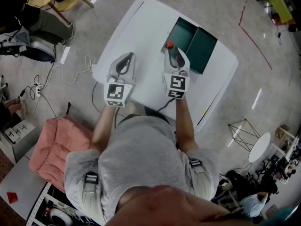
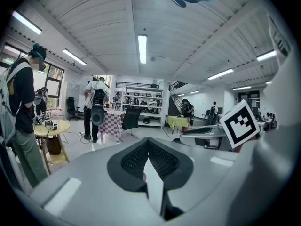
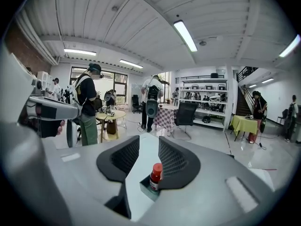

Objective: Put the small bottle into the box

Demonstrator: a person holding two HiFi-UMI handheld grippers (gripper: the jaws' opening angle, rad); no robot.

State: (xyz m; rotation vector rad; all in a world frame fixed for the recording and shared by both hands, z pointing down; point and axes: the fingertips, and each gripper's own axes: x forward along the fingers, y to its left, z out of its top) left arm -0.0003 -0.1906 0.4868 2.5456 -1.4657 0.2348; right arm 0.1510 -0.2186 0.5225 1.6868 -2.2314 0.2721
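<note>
One small bottle (image 1: 169,45), one green box (image 1: 205,44), one white table (image 1: 136,32). Two grippers: left gripper (image 1: 127,56) and right gripper (image 1: 176,55).

Tongs (image 3: 149,145) apart, nothing gripped. Through the gap, white worktop (image 3: 141,166) and one corner of a green box (image 3: 145,188). Bottle (image 3: 155,174) upright in that corner, red cap up, just beside the right jaw. Beyond, people (image 3: 89,107) standing near a round table (image 3: 111,116).
</note>
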